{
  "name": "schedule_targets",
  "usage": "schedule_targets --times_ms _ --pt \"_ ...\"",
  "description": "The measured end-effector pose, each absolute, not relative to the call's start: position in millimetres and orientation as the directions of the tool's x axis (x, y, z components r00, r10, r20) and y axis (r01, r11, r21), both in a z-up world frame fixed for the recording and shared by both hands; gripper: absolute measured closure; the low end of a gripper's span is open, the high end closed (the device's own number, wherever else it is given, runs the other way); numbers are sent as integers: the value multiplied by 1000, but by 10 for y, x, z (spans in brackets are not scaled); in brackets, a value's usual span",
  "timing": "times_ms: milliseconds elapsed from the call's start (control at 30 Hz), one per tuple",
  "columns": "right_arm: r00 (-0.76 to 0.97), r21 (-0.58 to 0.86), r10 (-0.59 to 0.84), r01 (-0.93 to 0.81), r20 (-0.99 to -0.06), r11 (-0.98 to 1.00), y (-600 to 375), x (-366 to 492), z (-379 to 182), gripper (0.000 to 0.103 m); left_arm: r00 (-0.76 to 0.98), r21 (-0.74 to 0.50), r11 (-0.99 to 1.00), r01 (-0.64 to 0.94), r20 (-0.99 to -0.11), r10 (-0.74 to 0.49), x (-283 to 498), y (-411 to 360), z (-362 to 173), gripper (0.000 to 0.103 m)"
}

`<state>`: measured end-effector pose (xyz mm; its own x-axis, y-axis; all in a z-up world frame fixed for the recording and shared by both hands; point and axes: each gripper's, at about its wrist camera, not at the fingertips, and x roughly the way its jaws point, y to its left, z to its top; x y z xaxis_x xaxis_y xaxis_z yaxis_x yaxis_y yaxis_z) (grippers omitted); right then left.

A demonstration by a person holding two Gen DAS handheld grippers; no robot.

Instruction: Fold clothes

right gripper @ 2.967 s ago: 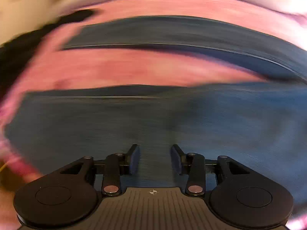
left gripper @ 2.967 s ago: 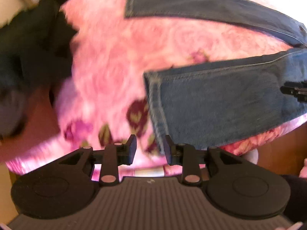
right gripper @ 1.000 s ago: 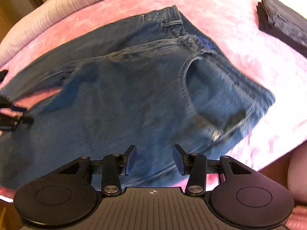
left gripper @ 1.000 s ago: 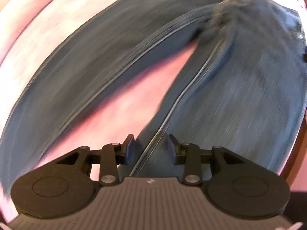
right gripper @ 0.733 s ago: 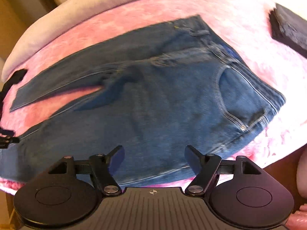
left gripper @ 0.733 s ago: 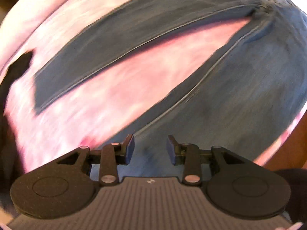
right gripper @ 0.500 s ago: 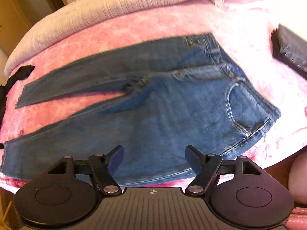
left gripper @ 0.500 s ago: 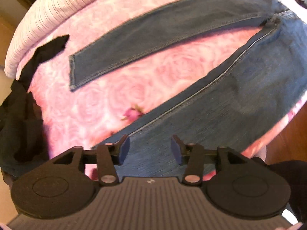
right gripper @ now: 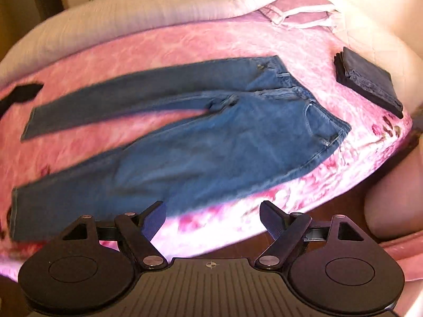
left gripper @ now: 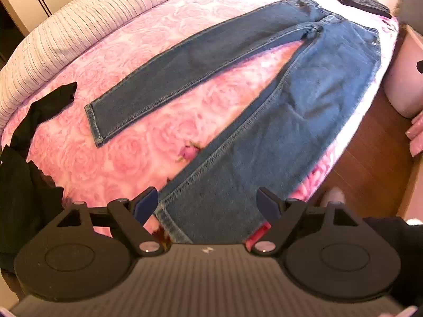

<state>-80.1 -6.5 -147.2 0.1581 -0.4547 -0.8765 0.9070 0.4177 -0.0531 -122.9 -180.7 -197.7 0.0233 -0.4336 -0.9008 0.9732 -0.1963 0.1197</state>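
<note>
Pink rose-print bedspread (left gripper: pixel 148 155) over a bed, pale striped bolster (left gripper: pixel 87 23) along the far edge, wooden floor (left gripper: pixel 370 163) on the near side. Blue jeans (left gripper: pixel 277 132) spread flat across the bedspread, waistband (right gripper: pixel 333 121) toward the right, legs splayed in a narrow V toward the left; near leg running close along the bed's near edge, far leg (left gripper: pixel 190 71) lying apart with pink cover showing between. Laid open like this, presumably to bring one leg over the other for the first fold. Not yet folded anywhere.

Folded dark garment (right gripper: pixel 367 84) set off beyond the waistband, well apart from the jeans, likely finished and parked out of the way. Loose black clothing (left gripper: pixel 23 174) heaped at the left end of the bed, likely waiting its turn. Pink pillowcase with white trim (right gripper: pixel 298 13) up near the bolster.

Left gripper (left gripper: pixel 207 203) raised above the near leg's hem (left gripper: pixel 169 219), jaws opening wide, nothing between the pads; denim only lying underneath in the view. Right gripper (right gripper: pixel 212 218) raised over the bed's near edge, just short of the near leg, jaws likewise opening, holding nothing. Both clear of the cloth.

Probable next call: pinch hem and waistband of one leg together and carry it across onto the other, seams lined up.
</note>
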Motion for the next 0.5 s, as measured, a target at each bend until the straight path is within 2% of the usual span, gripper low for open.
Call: schedule_targets --times_ms 500 --pt "128 -174 -499 840 -857 514 494 -350 -1329 20 11 124 -209 970 -883 -470 -1072 -1473 -1889 22"
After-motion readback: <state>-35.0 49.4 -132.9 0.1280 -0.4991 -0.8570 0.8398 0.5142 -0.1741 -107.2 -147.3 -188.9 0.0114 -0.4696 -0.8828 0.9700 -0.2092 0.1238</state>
